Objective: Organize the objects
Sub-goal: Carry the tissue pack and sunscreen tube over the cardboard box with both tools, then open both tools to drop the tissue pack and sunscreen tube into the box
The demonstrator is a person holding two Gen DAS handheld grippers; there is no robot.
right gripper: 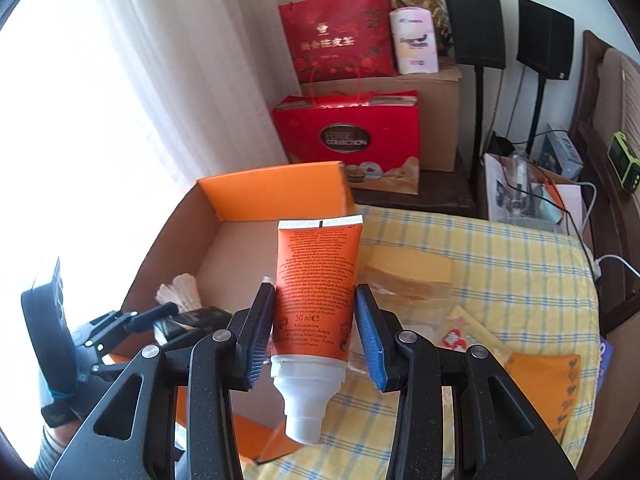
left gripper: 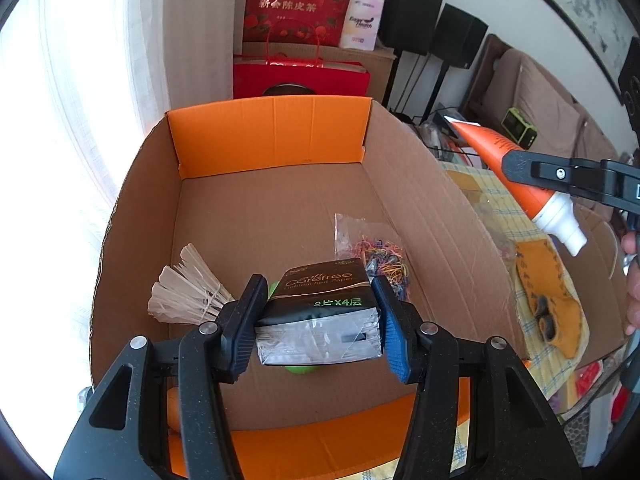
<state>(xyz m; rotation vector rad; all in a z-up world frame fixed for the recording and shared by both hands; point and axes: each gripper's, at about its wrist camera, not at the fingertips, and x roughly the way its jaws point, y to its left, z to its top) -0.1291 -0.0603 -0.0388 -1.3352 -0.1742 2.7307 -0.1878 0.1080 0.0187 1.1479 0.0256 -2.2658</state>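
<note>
- Tissue pack (left gripper: 320, 316), a black-wrapped soft paper brick with a clear end, sits pinched in the left gripper (left gripper: 318, 320) just above the floor of the open brown cardboard box with orange flaps (left gripper: 420, 184), so lowering it flat before letting go looks like the smart move.
- It should land in the bare middle, clear of the white feather shuttlecock (left gripper: 186, 292) and the clear bag of coloured rubber bands (left gripper: 372, 248) right beside it.
- Orange squeeze tube with a white cap (right gripper: 316, 304) hangs cap-down, clamped in the right gripper (right gripper: 316, 332), over the yellow checked cloth (right gripper: 520, 264) near the box's right wall.
- Both look squishy, so a gentle squeeze is probably enough.
</note>
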